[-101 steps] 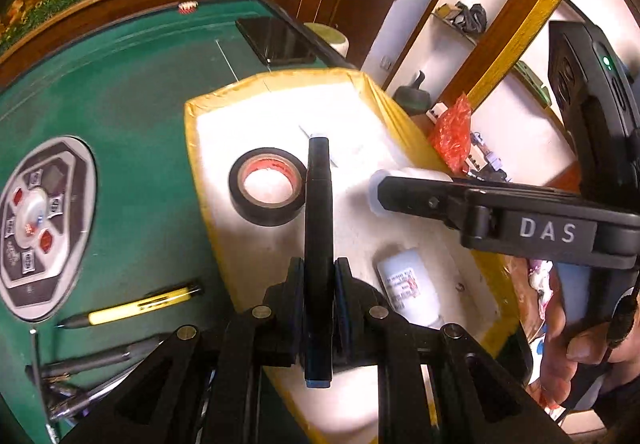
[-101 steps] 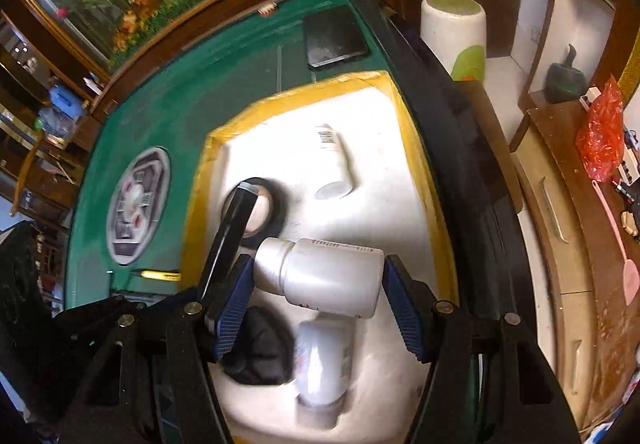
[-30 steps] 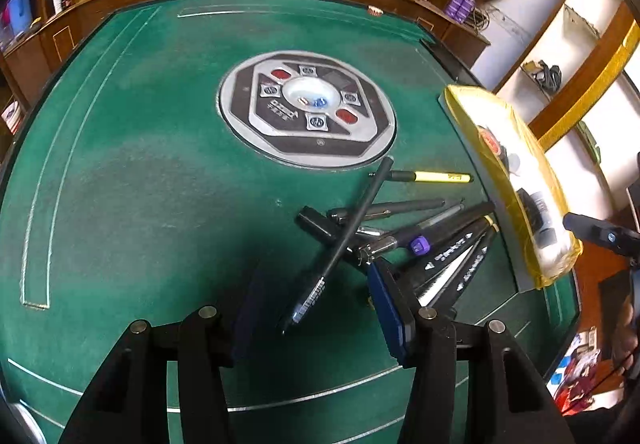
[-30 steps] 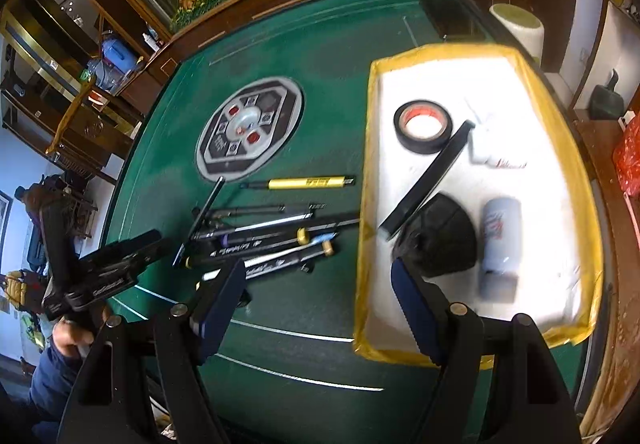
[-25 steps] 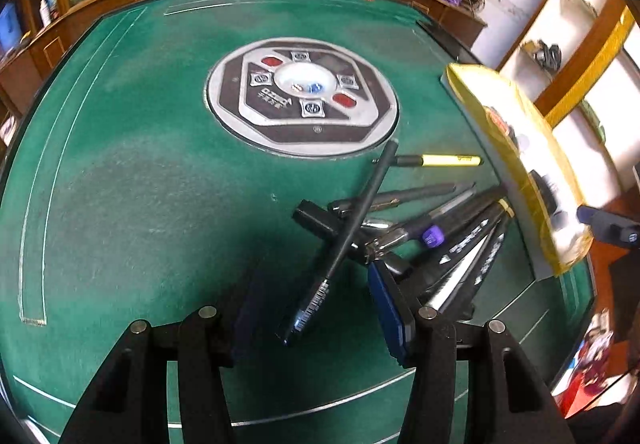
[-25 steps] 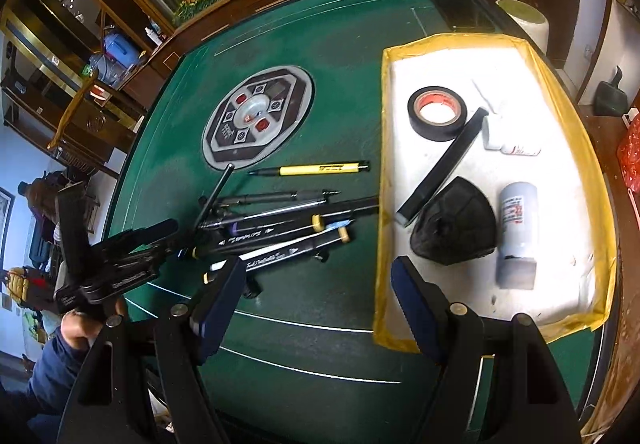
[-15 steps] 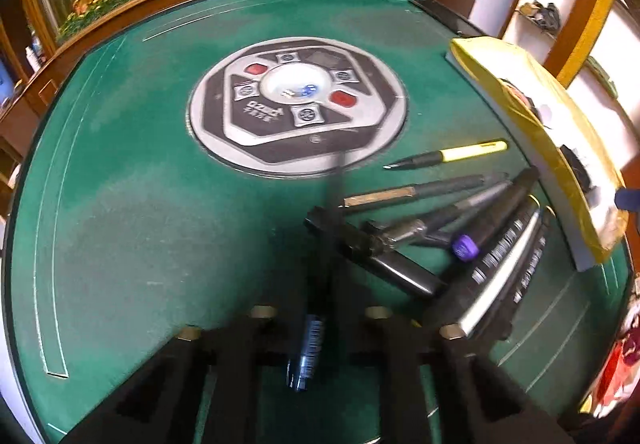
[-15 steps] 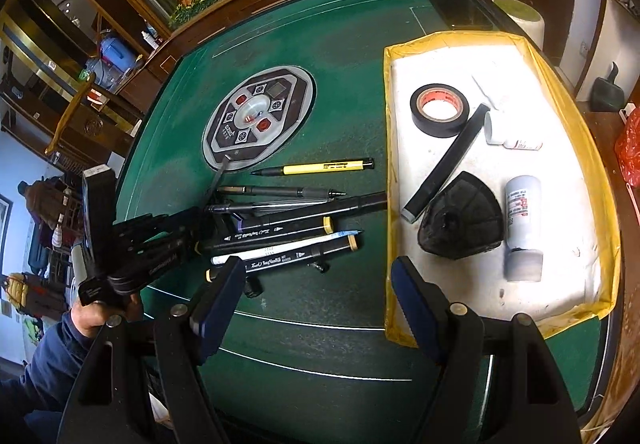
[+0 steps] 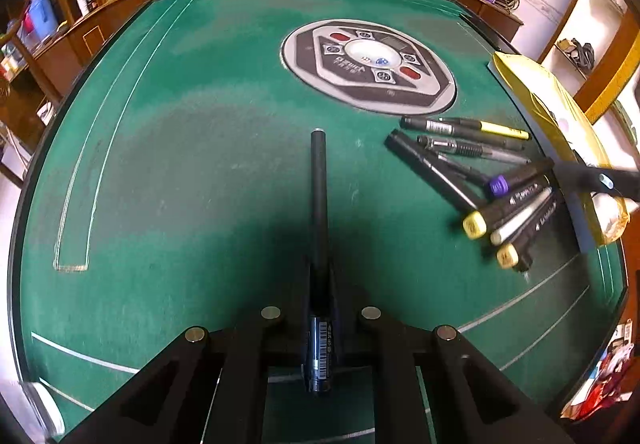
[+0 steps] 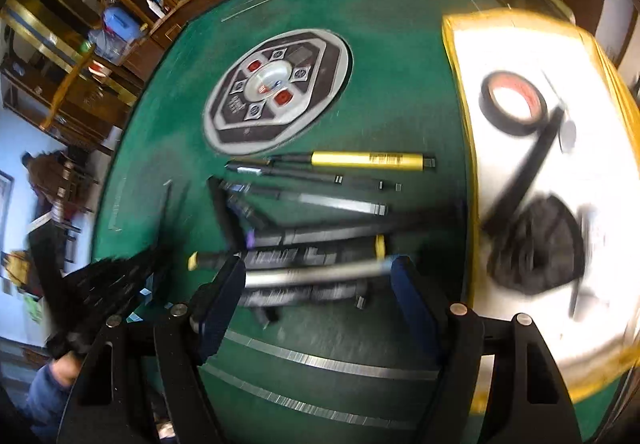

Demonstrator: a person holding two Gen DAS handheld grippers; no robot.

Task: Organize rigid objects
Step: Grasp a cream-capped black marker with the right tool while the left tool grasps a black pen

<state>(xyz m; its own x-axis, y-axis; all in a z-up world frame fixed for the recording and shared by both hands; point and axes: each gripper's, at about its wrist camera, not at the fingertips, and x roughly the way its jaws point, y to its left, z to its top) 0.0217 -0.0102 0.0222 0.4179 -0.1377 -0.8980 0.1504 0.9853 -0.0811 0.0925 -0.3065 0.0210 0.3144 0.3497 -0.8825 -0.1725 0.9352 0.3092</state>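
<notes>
Your left tool (image 9: 320, 284) is clenched on a black pen (image 9: 319, 204) lying along its fingers, lower centre of frame, probably lifted clear of the desk (image 9: 200, 164), while your right tool (image 10: 316, 284) hangs released over the marker pile (image 10: 312, 244).
</notes>
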